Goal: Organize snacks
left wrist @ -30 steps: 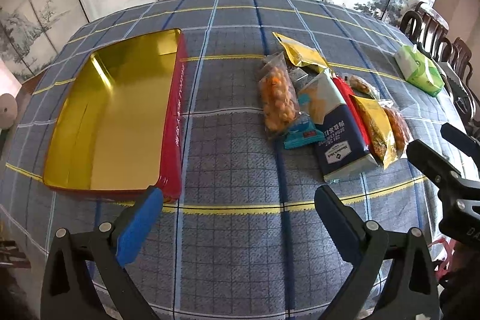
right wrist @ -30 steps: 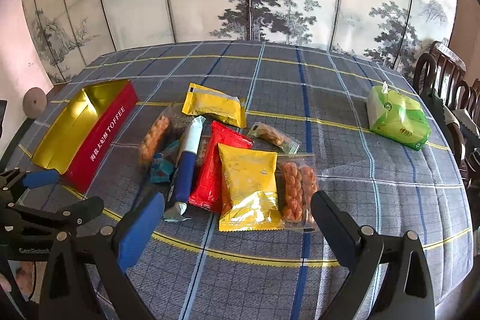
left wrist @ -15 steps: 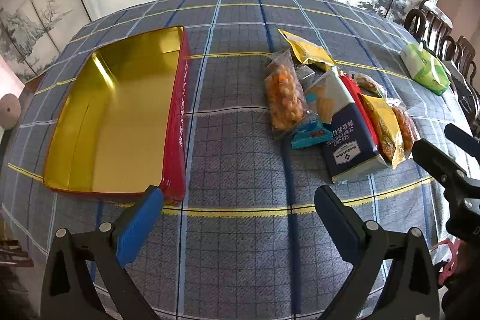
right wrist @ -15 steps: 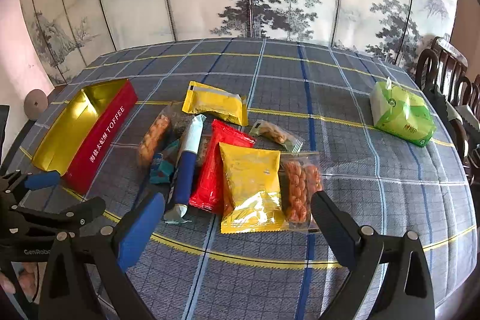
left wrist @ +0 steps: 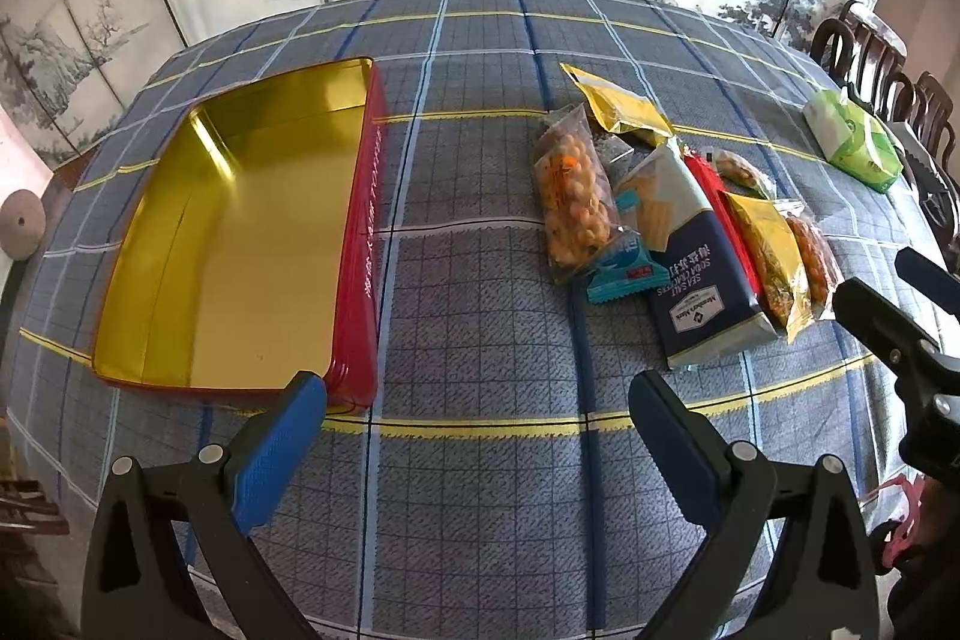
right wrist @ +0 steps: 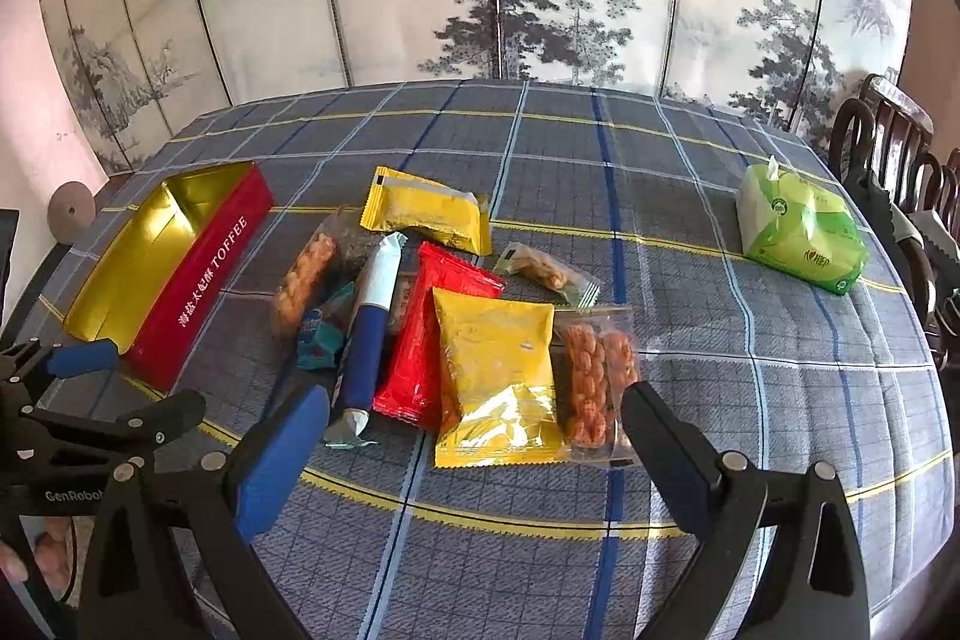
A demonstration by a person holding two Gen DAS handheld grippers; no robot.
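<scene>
Nothing has been sorted yet, judging by the layout: on the plaid tablecloth (left wrist: 480, 460) the red toffee tin (left wrist: 360, 244) lies with its gold inside bare, and every snack sits in one cluster well to its right — the blue cracker pack (left wrist: 696, 268), yellow packet (right wrist: 495, 370), red packet (right wrist: 432, 322), peanut bag (left wrist: 570, 196). The left gripper (left wrist: 477, 415) and right gripper (right wrist: 474, 427) both hover spread wide, holding nothing.

Both wrist views look down across the same snack pile (left wrist: 672, 226), near.
</scene>
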